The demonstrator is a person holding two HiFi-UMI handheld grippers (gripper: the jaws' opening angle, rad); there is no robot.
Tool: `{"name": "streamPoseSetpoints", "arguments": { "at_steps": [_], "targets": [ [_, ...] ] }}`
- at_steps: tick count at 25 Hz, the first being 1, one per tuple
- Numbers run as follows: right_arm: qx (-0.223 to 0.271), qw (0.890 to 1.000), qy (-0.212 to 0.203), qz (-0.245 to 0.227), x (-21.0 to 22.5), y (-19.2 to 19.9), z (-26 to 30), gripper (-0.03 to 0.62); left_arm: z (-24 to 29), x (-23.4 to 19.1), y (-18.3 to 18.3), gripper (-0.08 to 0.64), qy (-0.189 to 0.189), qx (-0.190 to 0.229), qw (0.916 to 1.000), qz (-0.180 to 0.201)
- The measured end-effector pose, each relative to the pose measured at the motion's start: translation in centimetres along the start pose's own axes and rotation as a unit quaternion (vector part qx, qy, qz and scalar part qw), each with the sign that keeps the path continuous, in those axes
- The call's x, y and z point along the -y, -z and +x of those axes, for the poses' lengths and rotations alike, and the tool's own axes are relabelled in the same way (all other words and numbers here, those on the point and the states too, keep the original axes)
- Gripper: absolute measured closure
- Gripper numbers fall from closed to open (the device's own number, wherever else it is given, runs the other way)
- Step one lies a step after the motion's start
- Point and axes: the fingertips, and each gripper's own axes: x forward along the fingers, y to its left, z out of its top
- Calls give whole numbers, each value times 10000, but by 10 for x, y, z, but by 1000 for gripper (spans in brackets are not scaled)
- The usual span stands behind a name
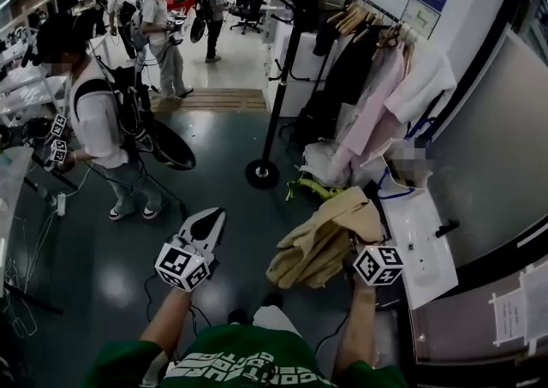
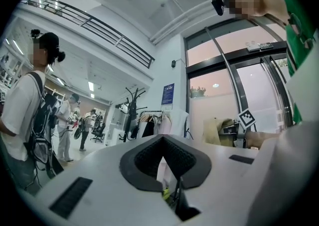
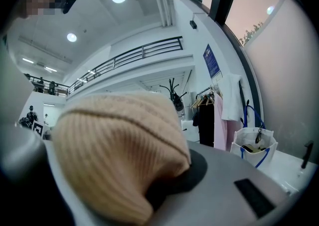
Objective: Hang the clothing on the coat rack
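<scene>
A tan knitted garment (image 1: 324,239) hangs in a bunch from my right gripper (image 1: 358,245), which is shut on it; in the right gripper view the ribbed knit (image 3: 114,145) covers the jaws. My left gripper (image 1: 216,215) is held level to the left of the garment. Its fingertips meet, and nothing is between them (image 2: 162,137). The black coat rack (image 1: 282,61) stands ahead on the dark floor, on a round base (image 1: 262,174). Its hooks also show in the left gripper view (image 2: 130,103) and the right gripper view (image 3: 173,93).
A rail of hung clothes (image 1: 377,69) stands to the right of the rack, with a white tote bag (image 3: 254,145) below it. A white counter (image 1: 424,249) runs along the right wall. A person (image 1: 98,121) stands at the left and others are farther back.
</scene>
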Motion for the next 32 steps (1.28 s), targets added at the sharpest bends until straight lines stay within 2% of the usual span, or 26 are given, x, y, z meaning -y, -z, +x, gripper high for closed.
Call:
{"name": "streamPoseSetpoints", "arguments": {
  "at_steps": [8,15,24,32],
  "targets": [
    [-95,9996,-214,-138,6,-3,59,525,30,-37,4,555,-119,-63,9999,-3],
    [-75,9989,-415,-202,26,-9,128,525,86,-81,-2,555,-210,42,9997,129],
    [1,9980,-593,-212,50,-37,199,525,142,-123,-23,555,-389,141,9989,242],
    [88,9970,-736,-229,74,-51,251,525,192,-146,-27,555,-459,184,9982,353]
  ]
}}
